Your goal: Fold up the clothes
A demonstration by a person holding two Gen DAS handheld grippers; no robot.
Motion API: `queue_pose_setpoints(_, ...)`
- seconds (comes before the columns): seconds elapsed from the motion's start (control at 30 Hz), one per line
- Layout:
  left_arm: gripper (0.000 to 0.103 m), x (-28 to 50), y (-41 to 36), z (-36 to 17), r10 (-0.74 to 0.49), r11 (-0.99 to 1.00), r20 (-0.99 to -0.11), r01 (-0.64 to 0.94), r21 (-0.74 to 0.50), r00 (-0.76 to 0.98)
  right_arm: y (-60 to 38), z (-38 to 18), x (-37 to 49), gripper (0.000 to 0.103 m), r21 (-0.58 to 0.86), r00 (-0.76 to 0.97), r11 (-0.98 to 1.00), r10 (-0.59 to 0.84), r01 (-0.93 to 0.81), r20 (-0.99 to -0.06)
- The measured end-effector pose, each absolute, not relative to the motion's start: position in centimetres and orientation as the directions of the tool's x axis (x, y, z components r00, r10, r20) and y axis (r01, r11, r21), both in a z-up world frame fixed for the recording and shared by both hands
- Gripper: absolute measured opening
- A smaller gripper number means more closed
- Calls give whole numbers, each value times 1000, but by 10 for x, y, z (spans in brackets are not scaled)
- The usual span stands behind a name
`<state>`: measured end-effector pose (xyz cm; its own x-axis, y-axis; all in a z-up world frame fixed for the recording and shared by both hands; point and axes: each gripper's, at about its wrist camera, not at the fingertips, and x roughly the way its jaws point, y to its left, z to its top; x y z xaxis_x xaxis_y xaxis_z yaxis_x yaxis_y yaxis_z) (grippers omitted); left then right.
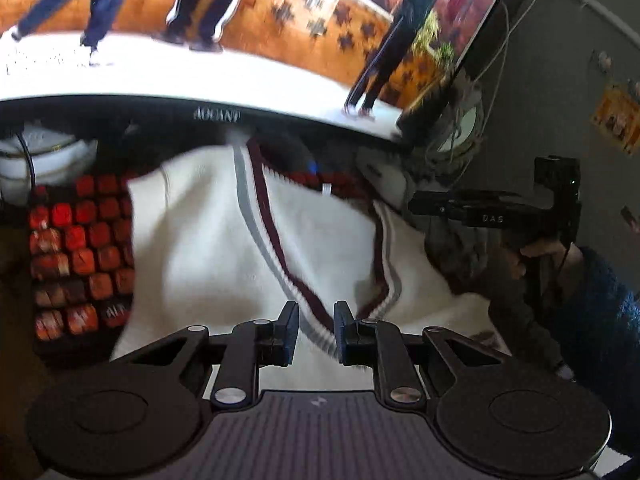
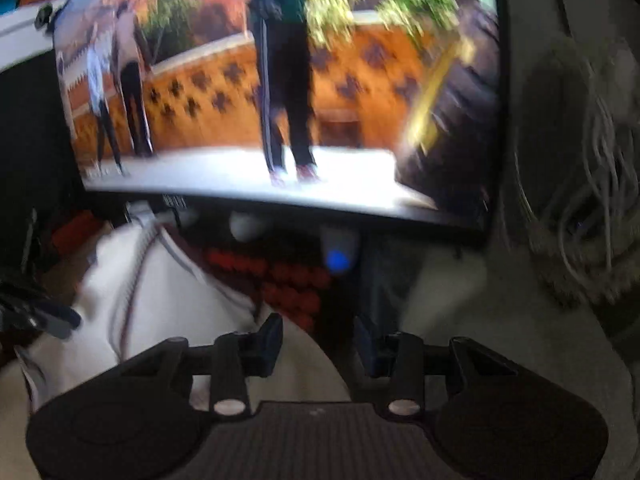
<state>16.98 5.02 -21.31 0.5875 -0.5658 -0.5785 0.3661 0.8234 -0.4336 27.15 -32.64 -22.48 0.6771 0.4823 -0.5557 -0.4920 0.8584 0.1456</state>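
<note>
- Behind the desk a wide, bright computer monitor (image 1: pixel 240 52) is showing people walking past an orange patterned wall, and it is filling the top of both our wrist views.
- Under its lower edge a black keyboard with glowing red keys (image 1: pixel 80 248) is lying on the desk, partly covered.
- We are looking down on a cream knitted sweater with maroon and grey striped trim (image 1: pixel 216 248), which is spreading in a loose heap over the keyboard's right part and reaching to the monitor's base.
- We are holding the left gripper (image 1: pixel 316 330) just above the sweater's striped V-neck band; its black fingers (image 1: pixel 289 328) are standing a narrow gap apart, with the band showing between them, and we cannot tell whether they are pinching it.
- We are holding the right gripper (image 2: pixel 316 344) over the sweater's right edge; its jaws are standing wider apart, with nothing between them.
- From the left view, that right gripper (image 1: pixel 432 204) is sitting off to the right, gripped by a hand (image 1: pixel 548 256) in a dark blue fuzzy sleeve (image 1: pixel 600 312).
- Right of the monitor, a tangle of white cables (image 2: pixel 592 184) is hanging against a grey wall; the right view is blurred.
</note>
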Motion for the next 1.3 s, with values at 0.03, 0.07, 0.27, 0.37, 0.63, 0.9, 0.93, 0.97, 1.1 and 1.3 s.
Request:
queue_pose_setpoints(0.03, 17, 169, 47, -216, -565, 824, -587, 367, -431, 580, -326, -231, 271, 39, 147, 675, 850, 497, -506, -545)
queue_pose_setpoints(0.07, 17, 166, 46, -216, -558, 829, -592, 359, -429, 581, -323, -234, 273, 39, 154, 670, 841, 512, -519, -538)
queue_pose_setpoints(0.27, 17, 141, 42, -216, -532, 846, -608, 337, -413, 590, -303, -242, 270, 21, 8, 693, 849, 436, -528, -575)
queue_pose_setpoints(0.37, 17, 123, 37, -215, -509, 860, -603, 338, -381, 614, -325, -230, 251, 20, 83, 719, 880, 432, -467, -544)
queue_pose_setpoints(0.63, 17, 89, 16, -231, -556, 831, -567, 392, -395, 608, -378, -271, 241, 37, 580, 645, 784, 564, -222, -516)
queue_pose_setpoints(0.9, 17, 70, 5, -258, -521, 853, -577, 373, -364, 629, -360, -280, 257, 1, 474, 708, 860, 455, -191, -540)
queue_pose_setpoints(0.93, 17, 70, 6, -261, -522, 853, -578, 366, -372, 628, -360, -277, 257, 1, 479, 719, 856, 457, -194, -524)
queue_pose_setpoints(0.97, 16, 71, 7, -264, -514, 857, -584, 355, -372, 628, -369, -271, 257, 1, 529, 732, 827, 478, -189, -486)
queue_pose_setpoints(1.1, 15, 72, 9, -267, -524, 851, -581, 352, -390, 623, -400, -245, 256, 0, 643, 805, 745, 486, -177, -341)
queue_pose_setpoints(1.3, 15, 71, 11, -271, -540, 839, -567, 344, -421, 622, -384, -247, 264, 7, 627, 677, 761, 551, -167, -488)
